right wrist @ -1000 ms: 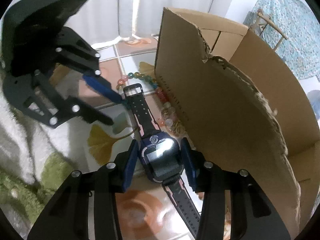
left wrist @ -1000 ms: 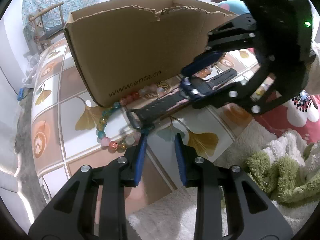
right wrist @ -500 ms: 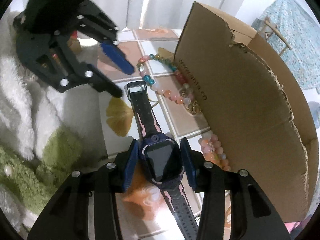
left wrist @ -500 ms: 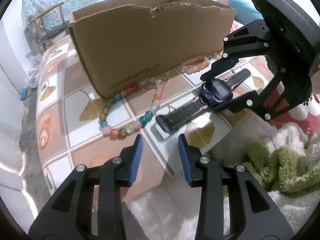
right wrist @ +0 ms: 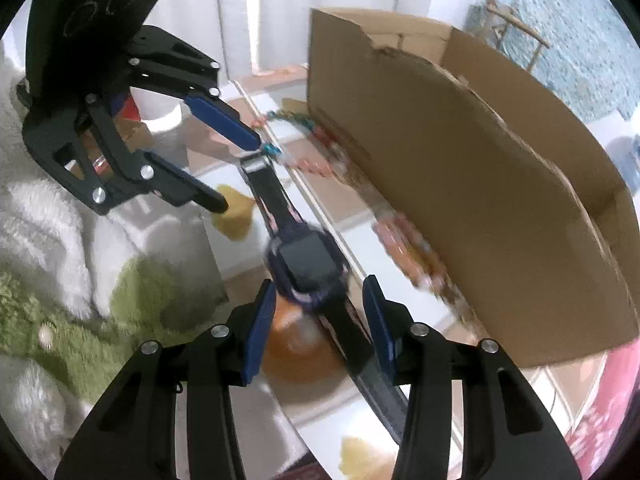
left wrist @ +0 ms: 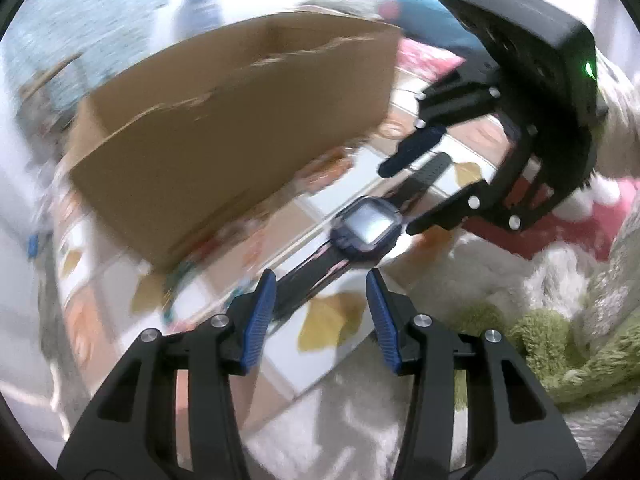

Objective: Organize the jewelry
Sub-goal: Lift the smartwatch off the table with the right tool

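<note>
Right wrist view | right claw (right wrist: 320, 284) half wide, holding nothing | watch (right wrist: 306, 264) flat on surface (right wrist: 312, 420) just ahead, strap between both my claws | left claw (left wrist: 320, 280) opening, strap untouched | step: laying watch straight, I think | next: lift both claws away without dragging it

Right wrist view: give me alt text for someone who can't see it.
A dark blue smartwatch lies on the tiled tabletop, its strap between the right tongs, whose pads do not press it. The left tongs, jaws opening, hover by the strap's far end; a cardboard box stands to the right.

Dark smartwatch (right wrist: 308, 266) flat beside cardboard box (right wrist: 480, 168)
</note>
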Available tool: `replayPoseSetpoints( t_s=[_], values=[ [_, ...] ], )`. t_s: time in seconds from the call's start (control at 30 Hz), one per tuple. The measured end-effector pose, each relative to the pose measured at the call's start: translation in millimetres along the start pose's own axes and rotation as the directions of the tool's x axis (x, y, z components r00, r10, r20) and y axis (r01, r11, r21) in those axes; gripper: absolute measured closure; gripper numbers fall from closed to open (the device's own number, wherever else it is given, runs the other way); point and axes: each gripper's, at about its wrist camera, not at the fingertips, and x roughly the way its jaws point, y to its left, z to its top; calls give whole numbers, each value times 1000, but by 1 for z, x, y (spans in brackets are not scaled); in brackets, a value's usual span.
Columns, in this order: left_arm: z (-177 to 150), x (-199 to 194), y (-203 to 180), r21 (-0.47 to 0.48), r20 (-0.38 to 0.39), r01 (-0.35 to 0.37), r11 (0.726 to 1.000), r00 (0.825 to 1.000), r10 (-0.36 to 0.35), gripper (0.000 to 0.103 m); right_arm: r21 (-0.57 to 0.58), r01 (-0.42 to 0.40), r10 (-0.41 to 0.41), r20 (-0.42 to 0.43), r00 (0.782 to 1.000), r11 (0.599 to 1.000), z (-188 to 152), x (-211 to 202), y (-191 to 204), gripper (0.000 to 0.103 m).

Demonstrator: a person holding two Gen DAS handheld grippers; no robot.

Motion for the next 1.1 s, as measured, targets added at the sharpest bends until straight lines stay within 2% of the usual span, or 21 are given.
replayPoseSetpoints(
  t_s=[0.07, 0.17, 0.27, 0.53, 0.63, 0.83, 0.93, 1.1],
  values=[
    [7, 11, -3, 53, -13, 27, 998, 1000, -27, 58, 13, -6, 6, -8, 1000, 1000, -6, -2, -5, 59],
    [13, 27, 4, 67, -46, 86, 994, 996, -83, 57, 27, -38, 38, -3, 999, 999, -8, 2, -11, 59],
    [17, 38, 8, 47, -78, 131, 990, 989, -127, 55, 42, -79, 79, -4, 997, 996, -8, 10, -16, 59],
    [9, 30, 6, -16, -108, 216, 976, 970, -217, 55, 43, -125, 126, -14, 992, 991, -13, 16, -21, 59],
    [5, 30, 4, -37, -130, 263, 964, 955, -265, 55, 40, -129, 130, -14, 991, 991, -15, 16, -21, 59],
    [12, 24, -2, 58, -96, 190, 980, 978, -184, 55, 3, -120, 120, -32, 992, 993, -10, 18, -16, 59],
    [16, 26, -1, 99, -88, 177, 979, 982, -169, 50, -35, -115, 114, -39, 993, 993, -2, 24, -11, 59],
    [22, 39, -7, 190, -109, 195, 962, 978, -176, 50, -77, -120, 117, -52, 992, 990, 4, 27, -10, 59]
  ],
)
